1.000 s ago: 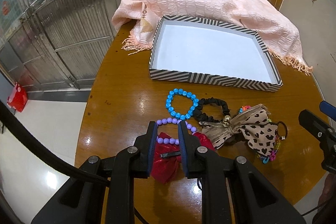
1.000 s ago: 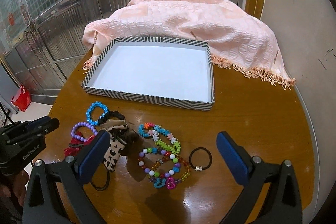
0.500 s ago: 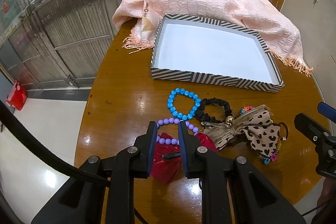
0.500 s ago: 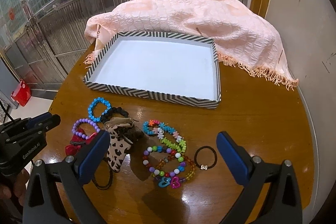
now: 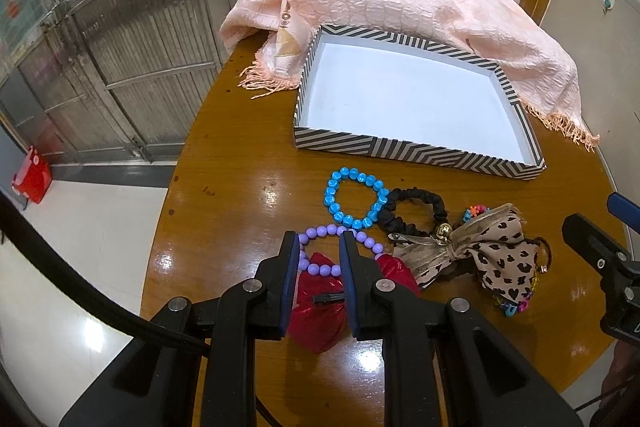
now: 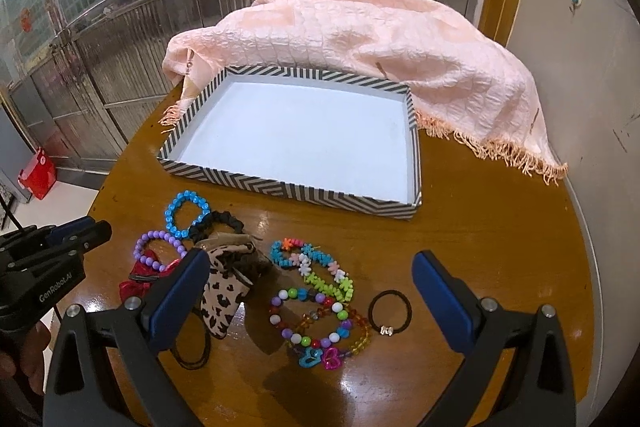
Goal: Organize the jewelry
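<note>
A striped tray (image 5: 408, 151) (image 6: 280, 187) with a white bottom stands empty at the back of the round wooden table. In front of it lie a blue bead bracelet (image 5: 354, 197), a purple bead bracelet (image 5: 320, 269), a red bow (image 5: 320, 311), a black scrunchie (image 5: 416, 211) and a leopard-print bow (image 5: 500, 259). My left gripper (image 5: 320, 241) hangs just above the purple bracelet and red bow, its jaws a narrow gap apart with nothing pinched. My right gripper (image 6: 310, 263) stands wide open over several coloured bead bracelets (image 6: 316, 307) and a black hair tie (image 6: 390, 311).
A pink fringed cloth (image 6: 360, 39) is draped behind and partly around the tray. The table's curved edge (image 5: 160, 227) drops to a white floor on the left. Metal gates stand behind. A thin black loop (image 6: 192, 355) lies near my right gripper's left finger.
</note>
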`<state>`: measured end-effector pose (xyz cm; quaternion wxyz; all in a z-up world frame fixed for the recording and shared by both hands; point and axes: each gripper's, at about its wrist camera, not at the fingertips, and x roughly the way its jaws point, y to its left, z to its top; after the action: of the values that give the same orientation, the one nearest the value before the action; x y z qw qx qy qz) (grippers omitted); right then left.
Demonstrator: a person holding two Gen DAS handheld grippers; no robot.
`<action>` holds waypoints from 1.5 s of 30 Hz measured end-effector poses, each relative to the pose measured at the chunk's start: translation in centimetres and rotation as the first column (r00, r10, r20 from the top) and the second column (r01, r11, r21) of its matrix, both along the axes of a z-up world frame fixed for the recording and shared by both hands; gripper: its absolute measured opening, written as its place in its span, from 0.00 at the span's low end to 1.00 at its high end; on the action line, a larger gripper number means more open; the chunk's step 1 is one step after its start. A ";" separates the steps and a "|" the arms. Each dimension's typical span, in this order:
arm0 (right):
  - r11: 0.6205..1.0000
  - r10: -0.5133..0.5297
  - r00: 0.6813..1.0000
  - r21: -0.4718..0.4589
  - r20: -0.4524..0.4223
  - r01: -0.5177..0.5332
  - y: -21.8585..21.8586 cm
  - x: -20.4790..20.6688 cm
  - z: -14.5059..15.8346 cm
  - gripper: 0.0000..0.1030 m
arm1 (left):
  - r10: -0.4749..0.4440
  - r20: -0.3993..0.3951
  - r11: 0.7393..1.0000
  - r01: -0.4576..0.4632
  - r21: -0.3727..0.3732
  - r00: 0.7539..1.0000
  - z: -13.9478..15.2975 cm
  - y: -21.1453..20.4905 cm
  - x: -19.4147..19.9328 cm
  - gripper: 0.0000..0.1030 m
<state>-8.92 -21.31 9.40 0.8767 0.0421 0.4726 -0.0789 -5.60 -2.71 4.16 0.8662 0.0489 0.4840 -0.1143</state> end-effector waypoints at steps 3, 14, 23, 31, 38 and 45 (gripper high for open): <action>1.000 0.005 1.000 0.013 -0.008 -0.005 -0.1 0.2 -0.1 1.00 | 0.000 -0.005 1.000 0.000 -0.002 1.000 0.0 0.0 0.0 0.06; 0.997 0.009 1.000 0.077 -0.001 -0.009 -0.5 -0.1 -0.2 1.00 | 0.007 -0.001 1.000 -0.007 -0.001 1.000 -0.1 0.2 0.2 0.06; 0.997 -0.002 1.000 0.080 0.011 0.001 -0.8 -0.4 -0.1 1.00 | 0.010 -0.004 1.000 -0.010 -0.003 1.000 -0.2 0.3 0.2 0.06; 0.997 0.000 1.000 0.081 -0.011 0.001 -1.1 -0.7 -0.3 1.00 | 0.005 -0.005 1.000 -0.005 -0.002 1.000 -0.4 0.2 0.1 0.06; 0.996 0.010 1.000 0.090 -0.025 -0.008 -0.8 -0.6 -0.3 1.00 | 0.011 -0.006 1.000 -0.012 -0.004 1.000 -0.4 0.3 0.0 0.06; 0.994 0.069 0.997 0.082 -0.019 -0.067 -0.1 -0.7 -0.1 1.00 | 0.019 -0.012 1.000 -0.019 -0.007 1.000 -0.5 0.7 0.0 0.06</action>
<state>-9.58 -21.43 9.35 0.8711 0.0608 0.4863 -0.0302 -5.55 -2.04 3.62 0.8645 0.0407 0.4892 -0.1079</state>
